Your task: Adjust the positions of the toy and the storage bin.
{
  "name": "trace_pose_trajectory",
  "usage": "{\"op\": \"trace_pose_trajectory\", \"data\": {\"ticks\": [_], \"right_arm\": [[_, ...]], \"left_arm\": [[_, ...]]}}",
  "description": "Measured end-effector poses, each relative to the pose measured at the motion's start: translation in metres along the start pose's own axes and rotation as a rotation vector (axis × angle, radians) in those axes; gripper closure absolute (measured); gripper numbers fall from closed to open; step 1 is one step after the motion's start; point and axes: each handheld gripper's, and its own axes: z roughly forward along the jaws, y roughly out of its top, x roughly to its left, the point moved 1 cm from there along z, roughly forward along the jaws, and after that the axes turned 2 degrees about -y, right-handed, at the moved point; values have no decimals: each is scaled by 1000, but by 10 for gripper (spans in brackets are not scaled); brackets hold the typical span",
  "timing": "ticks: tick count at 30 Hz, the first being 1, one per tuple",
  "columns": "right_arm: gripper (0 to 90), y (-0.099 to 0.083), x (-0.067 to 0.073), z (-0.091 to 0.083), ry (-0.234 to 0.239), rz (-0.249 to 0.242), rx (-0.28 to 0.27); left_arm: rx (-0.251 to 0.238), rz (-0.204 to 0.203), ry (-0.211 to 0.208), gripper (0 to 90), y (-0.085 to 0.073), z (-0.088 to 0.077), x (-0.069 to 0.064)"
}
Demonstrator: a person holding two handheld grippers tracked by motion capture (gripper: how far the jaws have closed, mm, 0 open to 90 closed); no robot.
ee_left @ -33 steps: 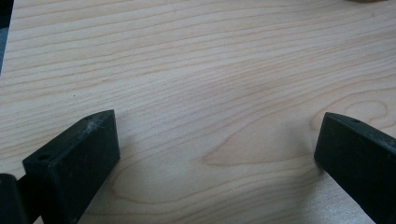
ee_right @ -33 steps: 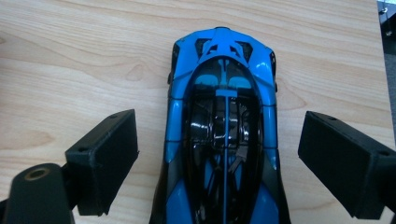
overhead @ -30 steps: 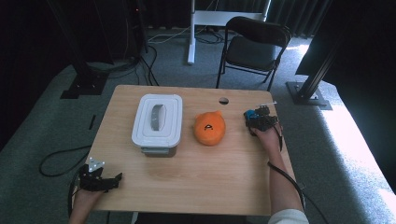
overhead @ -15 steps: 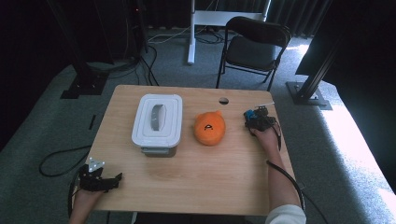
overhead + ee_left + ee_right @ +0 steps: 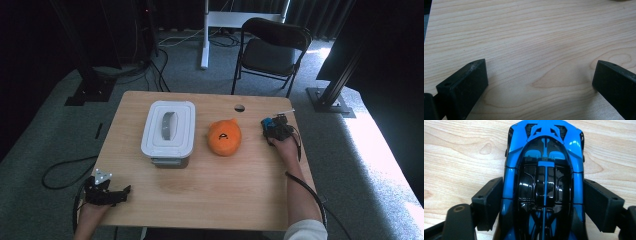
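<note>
High view, bench [image 5: 210, 200]: light wood, with a small round hole near its far edge.
High view, storage box [image 5: 168, 132]: white lidded box with a grey handle, left of centre, well apart from both grippers.
High view, orange plush toy [image 5: 224, 137]: just right of the box, between it and the toy car.
High view, toy car [image 5: 270, 123]: blue and black, near the bench's right edge, at the tip of the right gripper [image 5: 275, 128].
High view, left gripper [image 5: 122, 191]: at the near left corner of the bench, held by a hand, far from every object.
High view, folding chair [image 5: 272, 52]: dark, on the carpet beyond the bench.
Left gripper view, left gripper [image 5: 540, 82]: its 2 jaws are spread wide over bare wood, nothing between them.
Right gripper view, toy car [image 5: 544, 175]: sits on the bench lengthwise between the 2 jaws, nose pointing away.
Right gripper view, right gripper [image 5: 543, 202]: jaws have just been closing in, both pads now against the car's flanks, pinching it.
</note>
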Motion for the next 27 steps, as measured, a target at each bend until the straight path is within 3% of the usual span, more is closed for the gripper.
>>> {"op": "trace_pose_trajectory", "data": {"ticks": [14,27], "right_arm": [[249,-8,0,-6,7,-9,1],[251,-28,2,-23,17,-28,2]], "left_arm": [[0,0,0,4,0,0,0],[0,2,-2,4,0,0,0]]}}
